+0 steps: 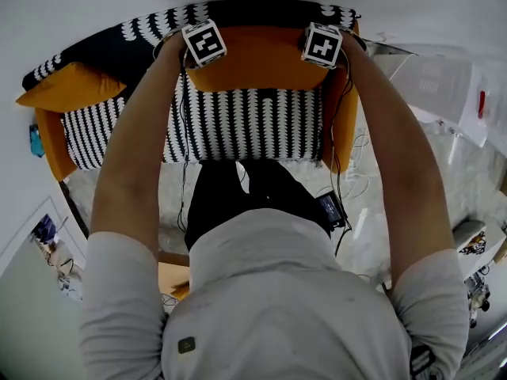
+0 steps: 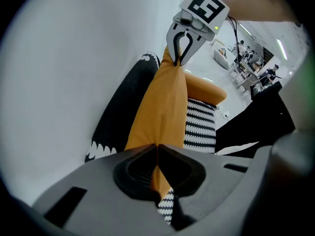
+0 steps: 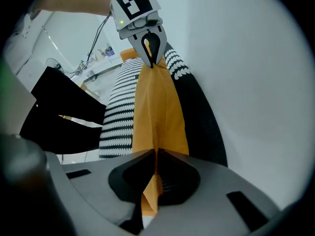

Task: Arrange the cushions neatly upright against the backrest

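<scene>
Two grippers [image 2: 156, 151] [image 3: 155, 154] on orange cushion [image 1: 253, 58]

Head view overhead — gripper views close, opposed, same orange cushion [image 2: 162, 107]

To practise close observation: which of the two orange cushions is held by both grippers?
The right-hand cushion, pinched by the left gripper and right gripper; the other cushion lies free at the sofa's left end.

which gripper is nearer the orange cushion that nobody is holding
Left. The left gripper grips the held cushion at the corner toward the loose cushion, apart from it; the right gripper grips the opposite corner, farther off at the other end of the sofa.
</scene>
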{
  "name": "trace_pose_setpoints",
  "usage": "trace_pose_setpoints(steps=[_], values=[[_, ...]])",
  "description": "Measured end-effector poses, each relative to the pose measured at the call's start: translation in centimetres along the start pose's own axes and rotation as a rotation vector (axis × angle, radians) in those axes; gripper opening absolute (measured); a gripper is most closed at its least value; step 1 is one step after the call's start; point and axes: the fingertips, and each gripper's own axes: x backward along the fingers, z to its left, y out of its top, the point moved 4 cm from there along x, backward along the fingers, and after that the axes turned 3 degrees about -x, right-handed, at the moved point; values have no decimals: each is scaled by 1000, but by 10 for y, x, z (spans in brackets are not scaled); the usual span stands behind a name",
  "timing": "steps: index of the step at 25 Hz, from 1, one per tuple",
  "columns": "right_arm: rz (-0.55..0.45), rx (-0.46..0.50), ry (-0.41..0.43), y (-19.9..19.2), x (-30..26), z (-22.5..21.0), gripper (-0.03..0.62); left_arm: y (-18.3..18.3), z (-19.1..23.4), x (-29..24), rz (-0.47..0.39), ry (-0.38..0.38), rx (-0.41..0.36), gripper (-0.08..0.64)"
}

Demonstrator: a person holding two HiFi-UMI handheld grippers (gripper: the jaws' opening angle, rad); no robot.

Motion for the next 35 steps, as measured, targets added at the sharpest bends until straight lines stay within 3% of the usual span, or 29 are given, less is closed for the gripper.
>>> trace_pose_setpoints(steps=[9,13,18,24,30,35], values=[[6,-48,-26,-3,-10,-22,31,0,19,-12,-3,13,69,20],[3,-64,-57,-3,-14,-29,46,4,25,-11,-18,32,63,32],[-10,-64,-102,-7,-17,-32,77,6,26,-11,-12,58,61,56],[-19,-79,-130,-7,-20,-32,132,-9,26,-13,23,72,97,141],[-41,-117,-144,-11,-16,-28,206,-10,27,-5,-15,114,134,163],[-64,-143,-158,-13,-9,-20,213,-11,19,2,-50,130,162,163]])
